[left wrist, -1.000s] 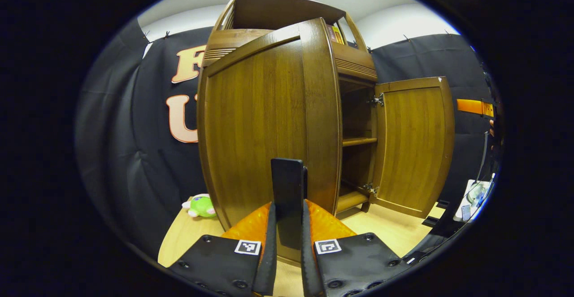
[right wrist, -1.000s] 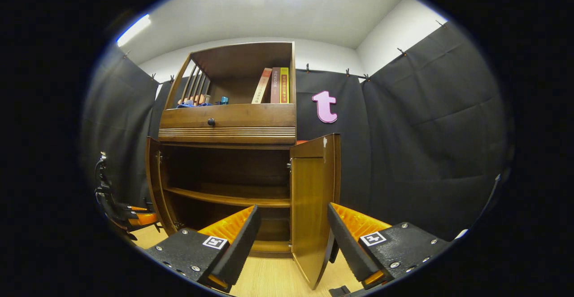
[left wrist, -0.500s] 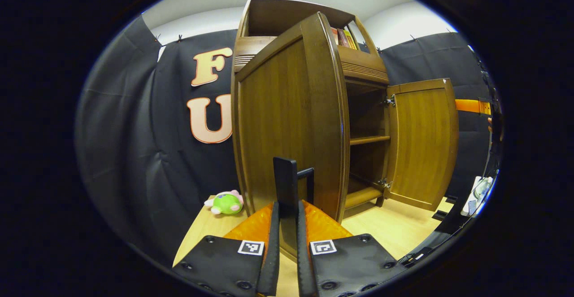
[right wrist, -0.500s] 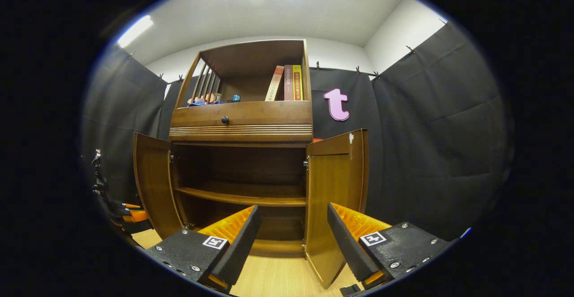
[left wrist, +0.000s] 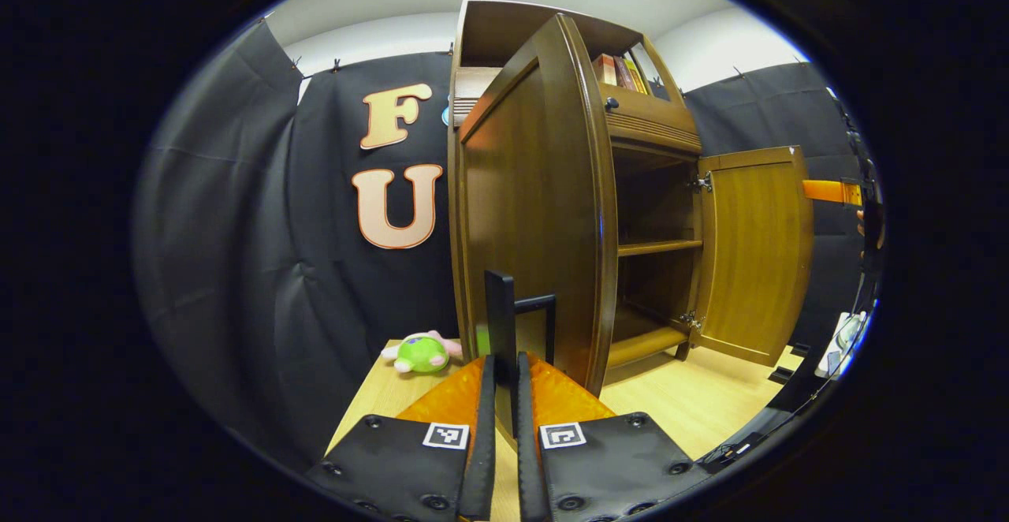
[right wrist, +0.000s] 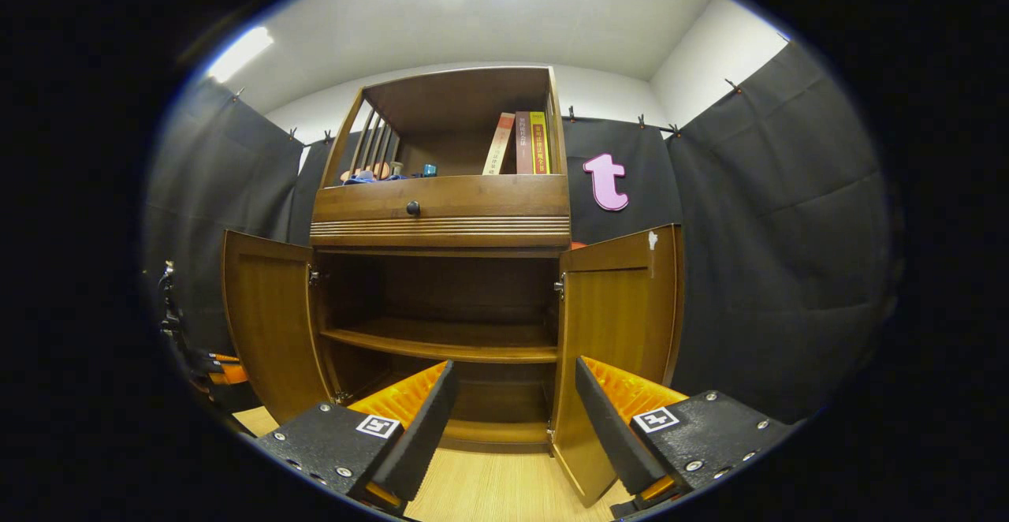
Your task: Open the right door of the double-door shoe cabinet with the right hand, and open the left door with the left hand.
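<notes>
In the left gripper view, the left gripper point(left wrist: 504, 396) is seen clamped with both fingers on the dark upright bar handle point(left wrist: 500, 318) of the brown wooden left door point(left wrist: 536, 214) of the double-door shoe cabinet point(left wrist: 646, 124). This door is swung out wide, its edge turned toward the camera. Beyond it, the brown wooden right door point(left wrist: 757, 250) is seen standing open on its hinges, and a bare inner shelf point(left wrist: 658, 247) is exposed between the two doors. A small green plush toy point(left wrist: 422, 352) lies on the light wooden floor point(left wrist: 694, 396) near the black cloth wall, just beside the left door's hinge side.

In the right gripper view, the right gripper point(right wrist: 512, 419) is seen with its fingers spread wide apart and nothing held between them; it is kept in front of the cabinet, clear of both doors. Upright books point(right wrist: 520, 143) are seen at the right end of the open top compartment, above a drawer with a small dark round knob point(right wrist: 412, 207).
</notes>
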The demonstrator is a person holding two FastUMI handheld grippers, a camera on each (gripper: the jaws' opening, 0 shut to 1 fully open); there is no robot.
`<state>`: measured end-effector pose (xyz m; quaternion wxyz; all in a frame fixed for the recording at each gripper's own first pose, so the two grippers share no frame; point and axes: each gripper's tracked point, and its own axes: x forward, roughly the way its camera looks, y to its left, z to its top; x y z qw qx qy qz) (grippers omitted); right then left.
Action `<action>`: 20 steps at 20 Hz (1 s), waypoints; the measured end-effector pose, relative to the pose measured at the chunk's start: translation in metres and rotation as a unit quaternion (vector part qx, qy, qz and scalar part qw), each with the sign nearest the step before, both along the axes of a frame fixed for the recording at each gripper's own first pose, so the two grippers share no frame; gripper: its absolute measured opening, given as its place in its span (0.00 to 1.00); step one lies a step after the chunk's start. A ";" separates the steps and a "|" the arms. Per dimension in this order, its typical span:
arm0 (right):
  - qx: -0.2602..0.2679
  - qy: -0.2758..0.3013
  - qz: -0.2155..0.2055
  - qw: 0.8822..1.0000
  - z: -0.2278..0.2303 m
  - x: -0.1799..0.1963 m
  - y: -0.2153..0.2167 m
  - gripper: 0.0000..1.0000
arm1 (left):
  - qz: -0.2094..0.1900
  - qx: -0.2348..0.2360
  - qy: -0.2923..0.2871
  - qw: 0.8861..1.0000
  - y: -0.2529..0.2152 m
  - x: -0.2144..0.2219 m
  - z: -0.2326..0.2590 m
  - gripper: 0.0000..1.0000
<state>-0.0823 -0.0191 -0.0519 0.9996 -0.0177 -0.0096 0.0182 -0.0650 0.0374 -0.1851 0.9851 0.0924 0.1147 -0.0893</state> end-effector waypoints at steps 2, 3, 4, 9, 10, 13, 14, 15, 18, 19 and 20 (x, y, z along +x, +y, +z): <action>0.002 0.000 0.002 1.000 0.001 0.000 0.003 0.92 | 0.004 0.001 -0.003 1.000 0.007 0.001 0.001 0.19; 0.002 0.000 0.003 1.000 0.000 0.000 0.004 0.92 | 0.008 0.001 -0.004 1.000 0.013 0.001 0.002 0.19; 0.002 0.000 0.004 1.000 0.000 0.000 0.005 0.92 | 0.013 0.000 -0.007 1.000 0.018 0.002 0.003 0.20; 0.000 0.009 0.010 1.000 -0.006 0.004 0.013 0.92 | 0.029 -0.011 -0.015 0.999 0.040 0.003 0.006 0.19; 0.000 0.012 0.013 1.000 -0.007 0.005 0.017 0.92 | 0.032 -0.015 -0.015 0.999 0.043 0.004 0.007 0.19; 0.004 0.022 0.027 0.999 -0.013 0.005 0.029 1.00 | 0.043 -0.016 -0.019 0.999 0.059 0.003 0.010 0.16; 0.004 0.024 0.031 0.999 -0.014 0.006 0.032 1.00 | 0.047 -0.016 -0.021 0.999 0.064 0.003 0.013 0.14; 0.005 0.025 0.034 0.999 -0.016 0.006 0.036 1.00 | 0.052 -0.016 -0.025 0.998 0.069 0.002 0.016 0.13; 0.009 0.028 0.041 0.999 -0.018 0.010 0.041 1.00 | 0.054 -0.024 -0.030 0.998 0.077 -0.003 0.023 0.12; 0.011 0.028 0.042 0.999 -0.018 0.010 0.043 1.00 | 0.052 -0.026 -0.031 0.998 0.076 -0.005 0.025 0.12; 0.012 0.029 0.043 0.999 -0.018 0.011 0.044 1.00 | 0.053 -0.022 -0.032 0.998 0.076 -0.008 0.028 0.12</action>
